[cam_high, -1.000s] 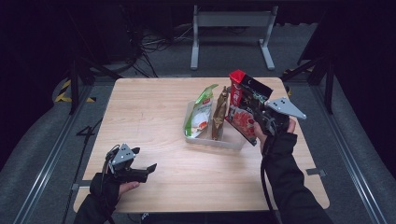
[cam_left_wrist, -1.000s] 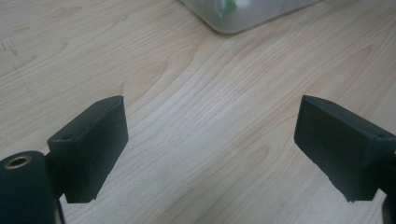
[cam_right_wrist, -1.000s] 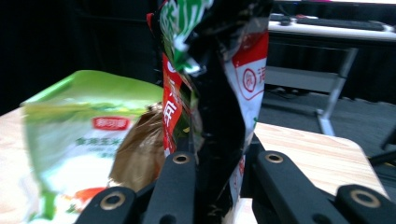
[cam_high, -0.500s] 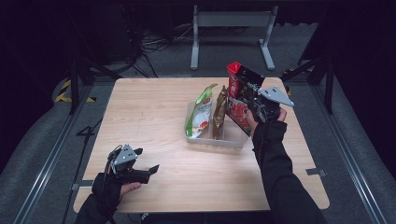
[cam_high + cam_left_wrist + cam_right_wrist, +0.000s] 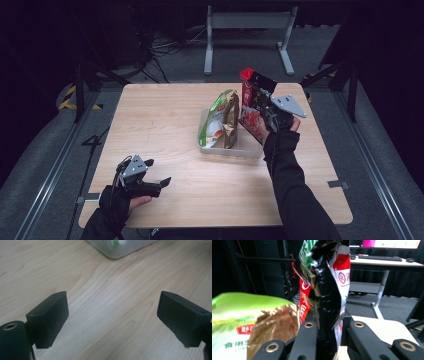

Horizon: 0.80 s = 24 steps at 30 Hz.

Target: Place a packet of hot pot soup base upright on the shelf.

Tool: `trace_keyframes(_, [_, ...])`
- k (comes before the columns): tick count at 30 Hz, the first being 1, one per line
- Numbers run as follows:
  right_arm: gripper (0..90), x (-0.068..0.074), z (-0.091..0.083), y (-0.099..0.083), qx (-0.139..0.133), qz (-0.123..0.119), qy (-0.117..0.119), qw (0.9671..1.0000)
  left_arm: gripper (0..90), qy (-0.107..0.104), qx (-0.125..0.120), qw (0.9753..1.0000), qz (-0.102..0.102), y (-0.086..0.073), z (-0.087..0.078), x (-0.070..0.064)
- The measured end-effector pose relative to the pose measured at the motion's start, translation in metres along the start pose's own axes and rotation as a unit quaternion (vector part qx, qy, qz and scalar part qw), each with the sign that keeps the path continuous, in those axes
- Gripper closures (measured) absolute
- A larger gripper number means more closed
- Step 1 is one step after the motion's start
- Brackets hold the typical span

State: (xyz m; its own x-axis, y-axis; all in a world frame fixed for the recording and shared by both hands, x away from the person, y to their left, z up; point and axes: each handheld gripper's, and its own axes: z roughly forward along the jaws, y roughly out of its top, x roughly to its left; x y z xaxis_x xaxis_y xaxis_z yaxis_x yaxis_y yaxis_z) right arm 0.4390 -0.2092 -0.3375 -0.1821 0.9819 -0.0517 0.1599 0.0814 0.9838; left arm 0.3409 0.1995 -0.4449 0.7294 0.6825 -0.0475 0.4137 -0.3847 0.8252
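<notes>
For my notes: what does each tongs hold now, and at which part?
The right tongs grip the red-and-black bag at its lower middle. The left tongs are open, holding nothing.

A glossy black and red pouch (image 5: pixel 256 90) with white panels and a red circular logo is seen between the black jaws of the right gripper (image 5: pixel 264 107), on which a grey plate is carried. A bright green and white pouch (image 5: pixel 214 122), marked with a small red label and green lettering, is seen beside a metallic brown-gold pouch (image 5: pixel 230 120). These 2 are held in a translucent, clear-grey tray (image 5: pixel 235 149). The desk (image 5: pixel 165 115) is coloured pale wood with a darker flowing grain. The left gripper (image 5: pixel 159 184) is black, likewise topped with grey. The sleeves (image 5: pixel 290 185) are black.
</notes>
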Motion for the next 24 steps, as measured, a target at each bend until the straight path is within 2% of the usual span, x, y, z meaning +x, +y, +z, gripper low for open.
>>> trace_keyframes(6, [82.1, -0.003, -0.009, -0.011, -0.024, 0.031, -0.029, 0.9988, 11.2, 0.0, 0.001, 1.0, -0.002, 0.0, 0.001, 0.0])
trace_keyframes(8, [82.0, -0.002, -0.01, -0.013, -0.034, 0.034, -0.034, 0.9983, 11.3, 0.0, 0.0, 1.0, 0.0, 0.0, 0.001, 0.0])
trace_keyframes(9, [82.0, -0.001, -0.009, -0.014, -0.033, 0.028, -0.035, 0.9985, 11.2, -0.001, 0.0, 1.0, 0.002, 0.001, 0.001, 0.0])
trace_keyframes(15, [81.7, 0.006, -0.003, -0.026, -0.022, 0.027, -0.023, 0.9991, 11.3, -0.003, 0.001, 1.0, 0.0, 0.0, 0.001, -0.001])
trace_keyframes(19, [80.8, 0.003, 0.0, -0.038, -0.012, 0.015, -0.006, 0.9998, 11.3, -0.005, 0.003, 1.0, -0.002, -0.001, 0.001, 0.0])
trace_keyframes(24, [79.0, -0.003, -0.001, -0.042, -0.012, 0.019, 0.001, 0.9998, 11.3, -0.004, 0.004, 1.0, 0.0, -0.001, 0.002, 0.0])
